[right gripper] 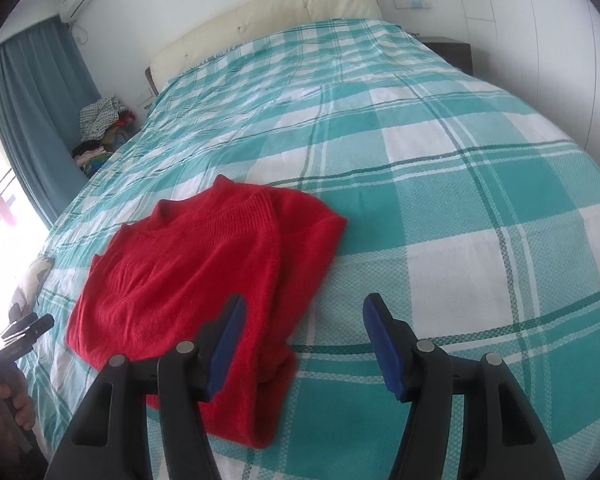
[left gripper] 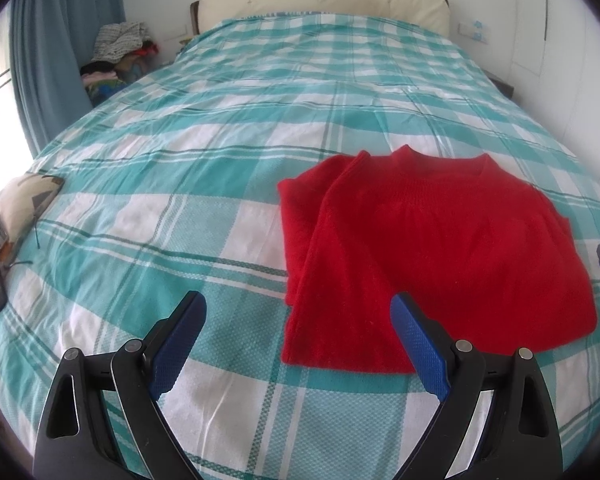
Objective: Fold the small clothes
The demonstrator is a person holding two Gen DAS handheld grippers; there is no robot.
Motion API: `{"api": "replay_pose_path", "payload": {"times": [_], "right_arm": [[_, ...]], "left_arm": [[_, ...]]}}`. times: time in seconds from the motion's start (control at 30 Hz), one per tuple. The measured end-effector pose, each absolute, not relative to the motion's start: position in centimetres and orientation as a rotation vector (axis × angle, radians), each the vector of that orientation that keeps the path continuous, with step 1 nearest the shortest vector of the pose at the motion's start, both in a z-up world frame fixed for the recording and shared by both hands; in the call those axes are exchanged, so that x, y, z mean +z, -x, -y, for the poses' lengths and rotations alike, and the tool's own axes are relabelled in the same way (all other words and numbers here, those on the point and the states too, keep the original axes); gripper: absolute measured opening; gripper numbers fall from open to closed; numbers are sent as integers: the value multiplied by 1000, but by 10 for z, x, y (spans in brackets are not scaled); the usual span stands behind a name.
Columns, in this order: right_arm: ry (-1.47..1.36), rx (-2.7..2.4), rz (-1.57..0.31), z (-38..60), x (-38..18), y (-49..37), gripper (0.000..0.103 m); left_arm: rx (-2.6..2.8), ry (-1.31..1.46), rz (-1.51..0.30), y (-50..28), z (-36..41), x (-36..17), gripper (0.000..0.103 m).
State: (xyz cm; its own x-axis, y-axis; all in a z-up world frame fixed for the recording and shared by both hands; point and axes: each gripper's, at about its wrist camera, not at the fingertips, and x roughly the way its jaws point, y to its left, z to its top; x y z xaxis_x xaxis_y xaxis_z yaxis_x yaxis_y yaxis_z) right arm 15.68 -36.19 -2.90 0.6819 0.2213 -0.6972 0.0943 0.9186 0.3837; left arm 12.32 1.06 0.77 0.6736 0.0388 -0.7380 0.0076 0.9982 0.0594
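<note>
Right wrist view shows the red knit sweater (right gripper: 204,276) lying flat on the teal-and-white plaid bedspread (right gripper: 460,208), near the foot end of the bed, collar toward the cream headboard (right gripper: 268,8). Both sleeves look already turned in along the sides (the one nearest my right gripper (right gripper: 302,336) makes a long band running down to the hem), so I judge the side folds done and the crosswise fold still to come. My right gripper hangs above the sweater's right hem corner with its jaws apart and nothing between them; my left gripper (left gripper: 298,334) is likewise spread and empty, hovering over the left hem corner in the left wrist view. Next, I think, each gripper must drop to its corner of the hem, pinch through all the layers there, and carry the hem up toward the collar together. The knit is thick and floppy, so a shallow pinch could catch only the top layer
</note>
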Motion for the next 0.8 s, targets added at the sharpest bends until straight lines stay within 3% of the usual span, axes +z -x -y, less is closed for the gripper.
{"api": "replay_pose_path", "payload": {"times": [0.33, 0.4, 0.43, 0.8], "right_arm": [[-595, 256, -895, 352, -82, -206, 66], [-538, 285, -948, 336, -85, -214, 38], [-496, 271, -985, 327, -85, -217, 10], [-336, 318, -959, 194, 23, -261, 10]], "left_arm": [[41, 3, -840, -127, -30, 9, 94], [47, 30, -845, -129, -39, 11, 94], [50, 46, -846, -129, -43, 12, 94], [96, 257, -793, -124, -113, 38, 94]]}}
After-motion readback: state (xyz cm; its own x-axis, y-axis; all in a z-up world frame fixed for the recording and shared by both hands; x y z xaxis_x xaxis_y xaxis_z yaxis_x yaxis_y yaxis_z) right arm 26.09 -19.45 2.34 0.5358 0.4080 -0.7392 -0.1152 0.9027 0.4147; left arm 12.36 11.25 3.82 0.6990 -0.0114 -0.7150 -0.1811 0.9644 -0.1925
